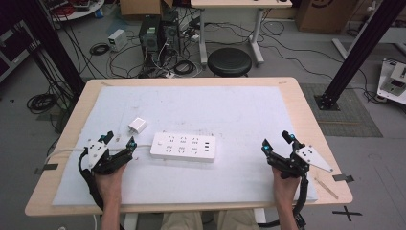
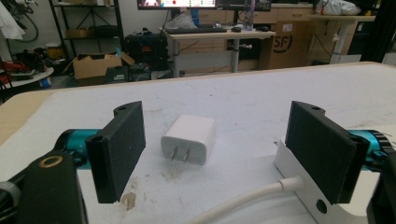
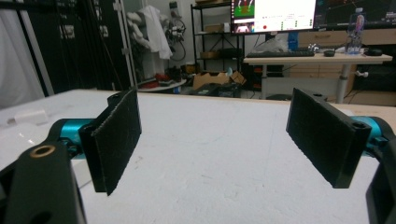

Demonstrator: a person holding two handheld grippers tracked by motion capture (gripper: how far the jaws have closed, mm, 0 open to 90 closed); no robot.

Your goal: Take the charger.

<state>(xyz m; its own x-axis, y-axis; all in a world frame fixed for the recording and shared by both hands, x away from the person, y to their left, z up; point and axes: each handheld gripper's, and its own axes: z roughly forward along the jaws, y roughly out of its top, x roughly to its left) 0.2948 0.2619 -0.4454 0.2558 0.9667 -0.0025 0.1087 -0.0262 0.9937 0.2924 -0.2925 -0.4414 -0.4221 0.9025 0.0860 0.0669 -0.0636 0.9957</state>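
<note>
Charger (image 2: pixel 188 138): light, rigid, smooth; grip flat sides, prongs probably face camera. Left gripper (image 2: pixel 219 149) wide open, empty; right gripper (image 3: pixel 219 144) likewise.

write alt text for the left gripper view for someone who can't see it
A small white charger lies on the white table mat, prongs toward the camera, just beyond the open jaws of the left gripper. At lower right, a white cable runs into the end of a white power strip, partly behind the right jaw. Cluttered lab desks and boxes stand behind the table.

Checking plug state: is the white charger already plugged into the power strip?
No: the charger lies loose on the mat, apart from the power strip.
</note>
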